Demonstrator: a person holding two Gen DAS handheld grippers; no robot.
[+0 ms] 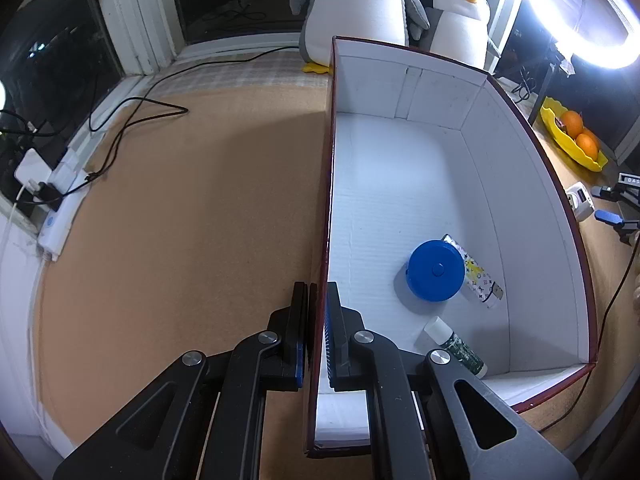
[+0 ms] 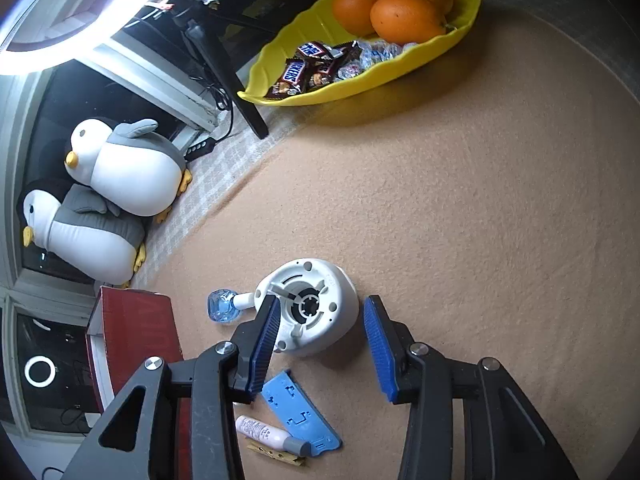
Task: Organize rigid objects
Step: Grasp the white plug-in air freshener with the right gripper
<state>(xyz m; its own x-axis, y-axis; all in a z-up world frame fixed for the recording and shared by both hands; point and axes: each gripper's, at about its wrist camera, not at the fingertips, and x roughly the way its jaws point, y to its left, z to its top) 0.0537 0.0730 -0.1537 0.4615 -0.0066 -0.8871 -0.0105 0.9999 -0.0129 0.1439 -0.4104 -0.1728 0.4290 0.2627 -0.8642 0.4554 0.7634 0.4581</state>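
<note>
Now, by size:
Surface (image 2: pixel 480 220): carries the loose things.
Box (image 1: pixel 400 184): steadied for loading; a blue disc (image 1: pixel 436 270) and two small bottles lie inside.
Left tongs (image 1: pixel 318 336): clamped on the box wall, likely to stop sliding.
Right tongs (image 2: pixel 320 344): jaws apart, straddling the white round gadget (image 2: pixel 316 312); one pad touching it, not yet gripped.

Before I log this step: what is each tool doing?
Left tool: shut on the box wall.
Right tool: open around the white gadget, not gripping.
</note>
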